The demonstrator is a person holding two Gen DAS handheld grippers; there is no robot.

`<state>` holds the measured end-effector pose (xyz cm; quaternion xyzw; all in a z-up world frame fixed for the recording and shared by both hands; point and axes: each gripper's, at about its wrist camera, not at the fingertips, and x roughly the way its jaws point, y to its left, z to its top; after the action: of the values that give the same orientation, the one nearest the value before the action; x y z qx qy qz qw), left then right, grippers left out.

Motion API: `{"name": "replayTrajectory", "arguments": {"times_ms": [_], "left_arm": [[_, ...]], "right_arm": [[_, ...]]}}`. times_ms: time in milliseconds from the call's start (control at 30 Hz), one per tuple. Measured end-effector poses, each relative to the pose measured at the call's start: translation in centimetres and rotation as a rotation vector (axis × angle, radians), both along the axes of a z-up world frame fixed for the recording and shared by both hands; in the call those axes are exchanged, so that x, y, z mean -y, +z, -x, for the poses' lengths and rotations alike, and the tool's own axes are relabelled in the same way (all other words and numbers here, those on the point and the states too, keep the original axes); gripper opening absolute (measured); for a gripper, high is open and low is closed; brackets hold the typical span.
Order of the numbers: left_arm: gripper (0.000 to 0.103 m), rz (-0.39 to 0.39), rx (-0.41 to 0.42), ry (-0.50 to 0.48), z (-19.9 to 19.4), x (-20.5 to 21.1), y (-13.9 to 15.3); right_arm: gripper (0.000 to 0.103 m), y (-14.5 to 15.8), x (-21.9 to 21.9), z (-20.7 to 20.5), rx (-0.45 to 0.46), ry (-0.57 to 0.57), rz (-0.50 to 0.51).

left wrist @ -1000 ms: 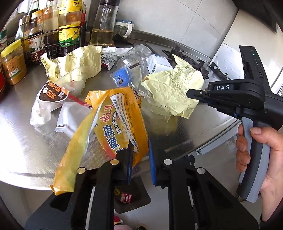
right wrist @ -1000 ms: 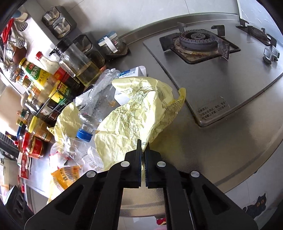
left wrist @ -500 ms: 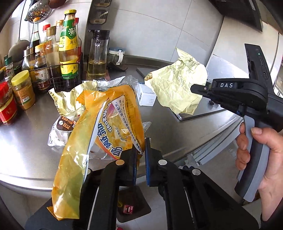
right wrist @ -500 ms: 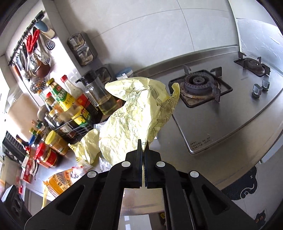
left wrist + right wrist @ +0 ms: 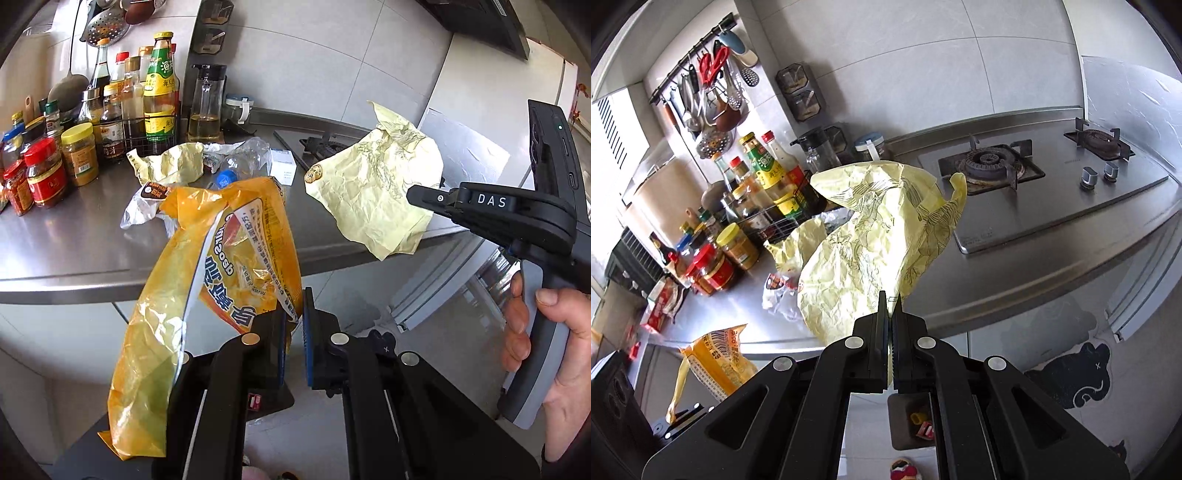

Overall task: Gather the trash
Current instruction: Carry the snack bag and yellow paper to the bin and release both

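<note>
Several wrappers [image 5: 168,168] litter counter [image 5: 74,240] beside jars [image 5: 46,171].

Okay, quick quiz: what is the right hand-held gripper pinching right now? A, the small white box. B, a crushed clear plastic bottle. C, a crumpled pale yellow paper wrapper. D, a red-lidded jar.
C: the right hand-held gripper has its jaws closed on the crumpled pale yellow paper wrapper, which hangs clear of the steel counter.
</note>
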<state>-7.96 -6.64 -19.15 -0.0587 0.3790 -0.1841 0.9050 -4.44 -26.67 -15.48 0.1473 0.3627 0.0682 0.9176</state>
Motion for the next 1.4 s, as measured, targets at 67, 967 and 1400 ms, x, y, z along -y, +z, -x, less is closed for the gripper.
{"name": "replayTrajectory", "arguments": {"times_ms": [67,967,1400], "left_arm": [[0.006,0.000,-0.021,0.005,1.0,-0.1,-0.9],[0.006,0.023,-0.528,0.090,-0.5,-1.3,-25.6],[0.007,0.021,-0.619,0.076,-4.0,-0.6,-32.3]], "right_arm": [[0.003,-0.9,0.0,1.1,-0.019,0.011,0.017],[0.003,-30.1,-4.9,-2.3,-0.631,0.206,0.181],[0.003,-35.8,-5.5,-7.4,-0.721,0.230,0.190]]}}
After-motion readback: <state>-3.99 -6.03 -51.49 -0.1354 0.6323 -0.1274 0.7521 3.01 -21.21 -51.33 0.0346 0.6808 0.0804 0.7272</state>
